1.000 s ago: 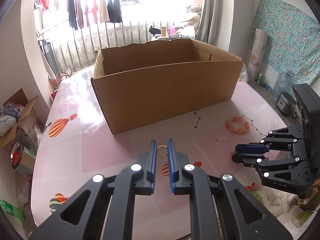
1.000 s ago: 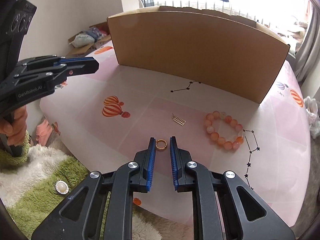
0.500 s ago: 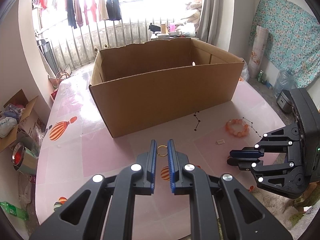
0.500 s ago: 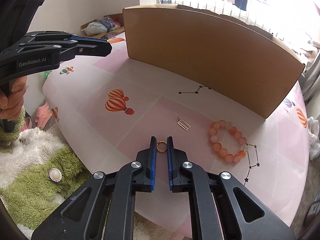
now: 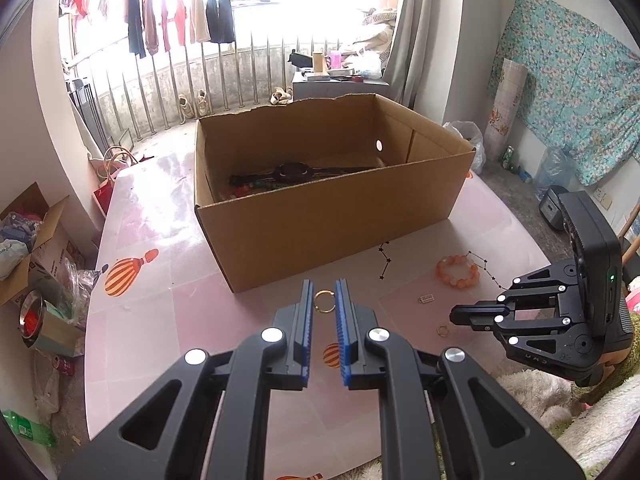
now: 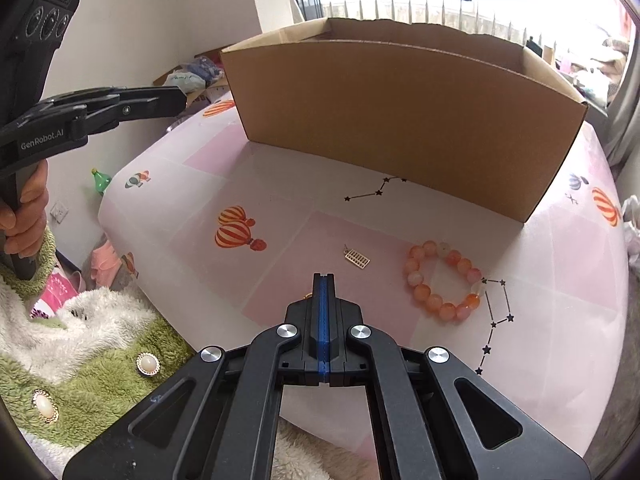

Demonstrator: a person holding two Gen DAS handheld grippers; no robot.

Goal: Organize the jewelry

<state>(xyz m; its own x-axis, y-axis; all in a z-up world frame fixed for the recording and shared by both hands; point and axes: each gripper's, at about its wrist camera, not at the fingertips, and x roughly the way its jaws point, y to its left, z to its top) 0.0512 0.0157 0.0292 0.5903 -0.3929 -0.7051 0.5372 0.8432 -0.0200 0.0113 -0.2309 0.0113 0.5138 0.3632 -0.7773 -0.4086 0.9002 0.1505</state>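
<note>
Lifts the left hand-held gripper (image 5: 323,285), clamped on a thin gold hoop (image 5: 323,291), higher than a moment ago, enough to see into the cardboard box (image 5: 328,236) toward the counter's (image 5: 200,320) far edge; probably heads for the drop. Further right, has just been closing the right hand-held gripper (image 6: 323,276), now fully together near the front edge, with the small ring (image 5: 442,330) seemingly beside the tips, grip uncertain. Leaves charm (image 6: 357,259) and bead bracelet (image 6: 416,278) lying on pink balloon print. Beyond, shows laundry (image 5: 180,4) at a bright window.

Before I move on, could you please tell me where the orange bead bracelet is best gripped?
Probably across its near arc of beads, one finger inside the loop and one outside, coming down from above: the bracelet lies flat on the table, its centre open and nothing touching it.
</note>
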